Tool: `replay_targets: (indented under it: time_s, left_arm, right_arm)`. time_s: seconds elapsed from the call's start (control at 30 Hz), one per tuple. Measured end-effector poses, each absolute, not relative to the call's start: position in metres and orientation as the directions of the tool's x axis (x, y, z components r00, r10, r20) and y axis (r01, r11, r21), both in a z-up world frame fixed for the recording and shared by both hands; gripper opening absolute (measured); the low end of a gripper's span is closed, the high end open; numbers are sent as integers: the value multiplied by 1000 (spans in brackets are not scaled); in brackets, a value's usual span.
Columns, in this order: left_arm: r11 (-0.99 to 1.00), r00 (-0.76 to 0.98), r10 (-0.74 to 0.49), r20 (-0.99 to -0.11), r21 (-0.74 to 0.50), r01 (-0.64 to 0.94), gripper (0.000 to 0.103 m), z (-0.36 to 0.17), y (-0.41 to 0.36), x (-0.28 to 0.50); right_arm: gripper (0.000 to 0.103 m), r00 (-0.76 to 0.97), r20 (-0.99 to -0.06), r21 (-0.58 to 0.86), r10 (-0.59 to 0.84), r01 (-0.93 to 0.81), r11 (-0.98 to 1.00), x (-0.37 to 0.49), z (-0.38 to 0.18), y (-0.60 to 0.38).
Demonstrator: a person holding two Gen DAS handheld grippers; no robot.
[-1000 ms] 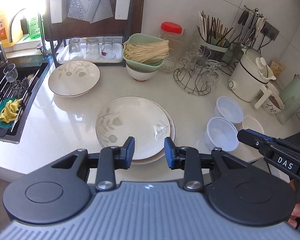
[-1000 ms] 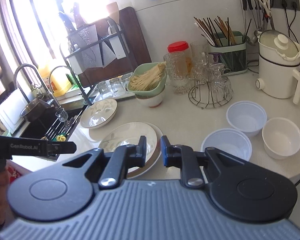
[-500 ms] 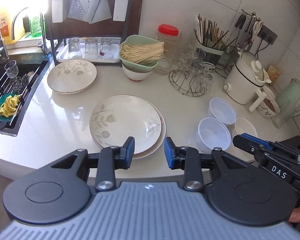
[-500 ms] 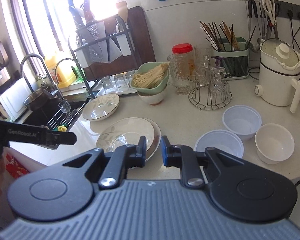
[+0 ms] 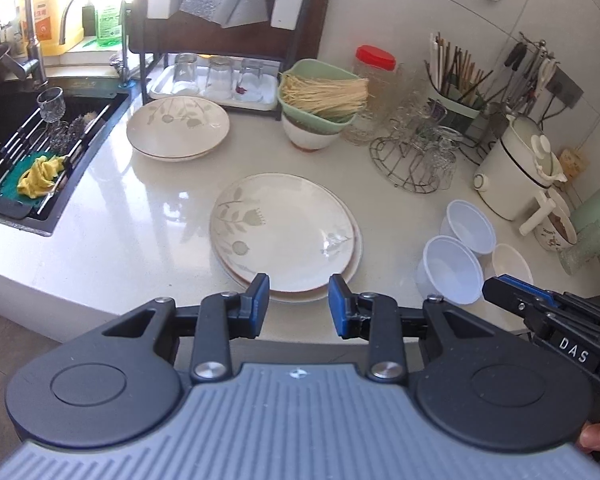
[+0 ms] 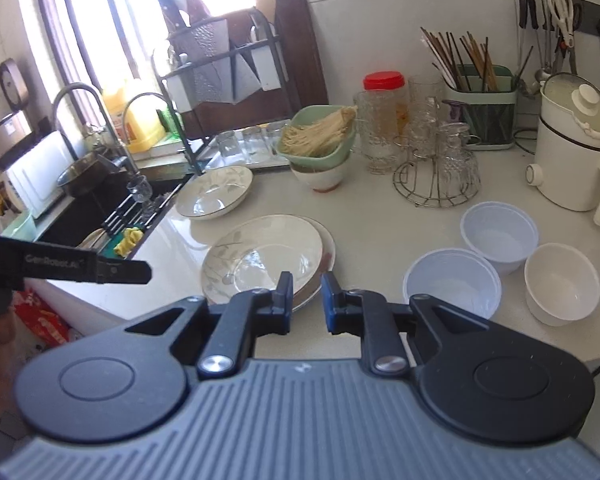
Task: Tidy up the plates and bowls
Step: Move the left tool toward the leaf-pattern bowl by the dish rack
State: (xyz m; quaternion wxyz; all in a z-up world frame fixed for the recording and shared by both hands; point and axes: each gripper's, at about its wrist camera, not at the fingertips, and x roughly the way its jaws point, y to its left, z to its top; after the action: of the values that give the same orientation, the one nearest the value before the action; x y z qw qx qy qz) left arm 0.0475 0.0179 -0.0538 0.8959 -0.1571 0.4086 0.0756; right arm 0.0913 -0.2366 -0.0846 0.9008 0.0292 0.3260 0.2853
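Two leaf-patterned plates lie stacked (image 5: 284,236) (image 6: 264,260) mid-counter. A third, deeper patterned plate (image 5: 178,126) (image 6: 214,194) sits behind them near the sink. Two translucent plastic bowls (image 5: 450,270) (image 5: 466,226) and a white bowl (image 5: 512,262) stand to the right; the right wrist view shows the near plastic bowl (image 6: 452,284) and the white bowl (image 6: 562,284). My left gripper (image 5: 299,306) hovers open and empty over the stack's near rim. My right gripper (image 6: 306,304) is shut on nothing, just before the stack's right rim.
A green bowl of dry noodles (image 5: 320,96) rests on a white bowl at the back. A wire glass rack (image 5: 414,160), chopstick holder (image 5: 456,100) and white cooker (image 5: 508,168) crowd the back right. The sink (image 5: 40,140) with a yellow cloth lies left. The counter edge runs close below both grippers.
The left gripper has drifted a little, so the stacked plates now sit farther right and higher in its view. The right gripper has barely moved. Nothing was grasped or released.
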Motion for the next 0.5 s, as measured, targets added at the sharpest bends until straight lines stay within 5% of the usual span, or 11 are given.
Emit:
replay_targets:
  time_s: [0.27, 0.4, 0.5]
  left_arm:
    - [912, 638, 49, -769, -226, -342, 37, -51, 80, 63]
    - [940, 645, 112, -756, -130, -315, 37, -48, 93, 72]
    - [928, 648, 68, -759, -190, -320, 37, -49, 107, 74]
  right_arm:
    - [19, 602, -596, 256, 532, -486, 836, 101, -91, -202]
    - [19, 602, -607, 252, 519, -474, 844, 105, -91, -190]
    - [19, 590, -620, 267, 517, -461, 846, 113, -93, -181]
